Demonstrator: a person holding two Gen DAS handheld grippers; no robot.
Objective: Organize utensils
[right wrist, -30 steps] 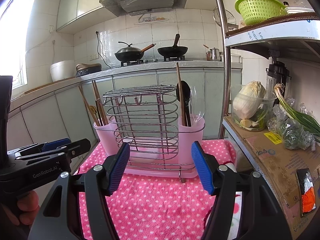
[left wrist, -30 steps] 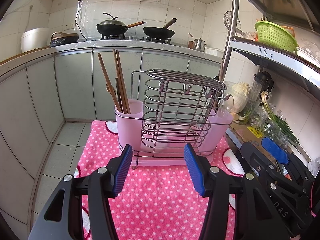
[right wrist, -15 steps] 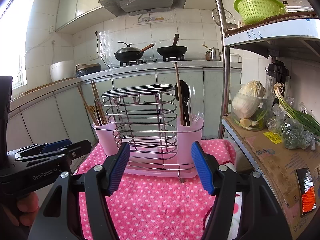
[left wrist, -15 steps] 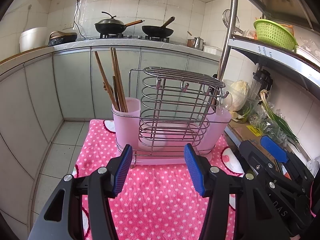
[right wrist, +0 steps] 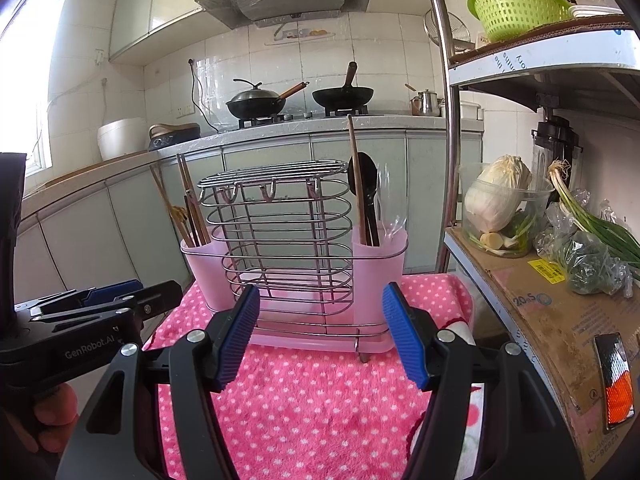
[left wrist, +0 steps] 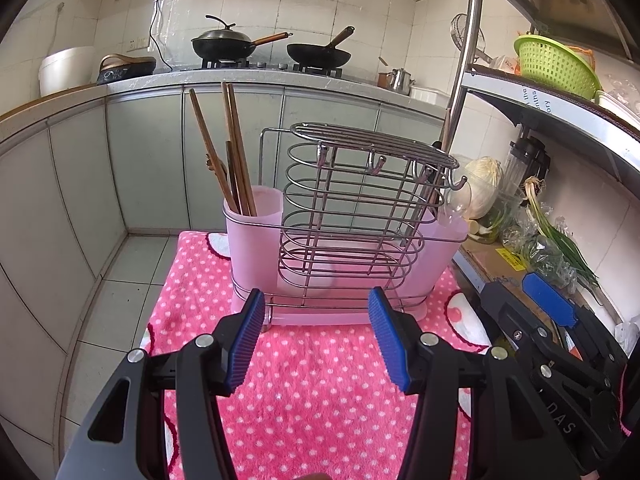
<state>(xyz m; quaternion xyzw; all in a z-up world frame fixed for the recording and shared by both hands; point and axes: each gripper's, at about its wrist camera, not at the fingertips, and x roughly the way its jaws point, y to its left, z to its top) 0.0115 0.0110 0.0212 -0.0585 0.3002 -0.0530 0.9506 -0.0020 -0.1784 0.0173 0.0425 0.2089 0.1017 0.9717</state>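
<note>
The utensil rack (left wrist: 352,232) stood upright on the pink dotted towel (left wrist: 320,380), just beyond both tools. Chopsticks (left wrist: 232,152) leaned in its left pink cup (left wrist: 252,232); a dark spoon (right wrist: 362,178) and one wooden stick stood in the right cup (right wrist: 378,260). The left gripper (left wrist: 316,344) and right gripper (right wrist: 320,336) were spread wide, holding nothing.

On my left tongs (right wrist: 120,304), seen off to the left of my right tongs (right wrist: 320,336), the black body reads "GenRobot.AI" in pale letters. To the right of my right tongs, the cardboard box (right wrist: 560,320) on the shelf bears "20" and an "S". In the left wrist view, my right tongs (left wrist: 560,312) show "DAS" on the black arm.
</note>
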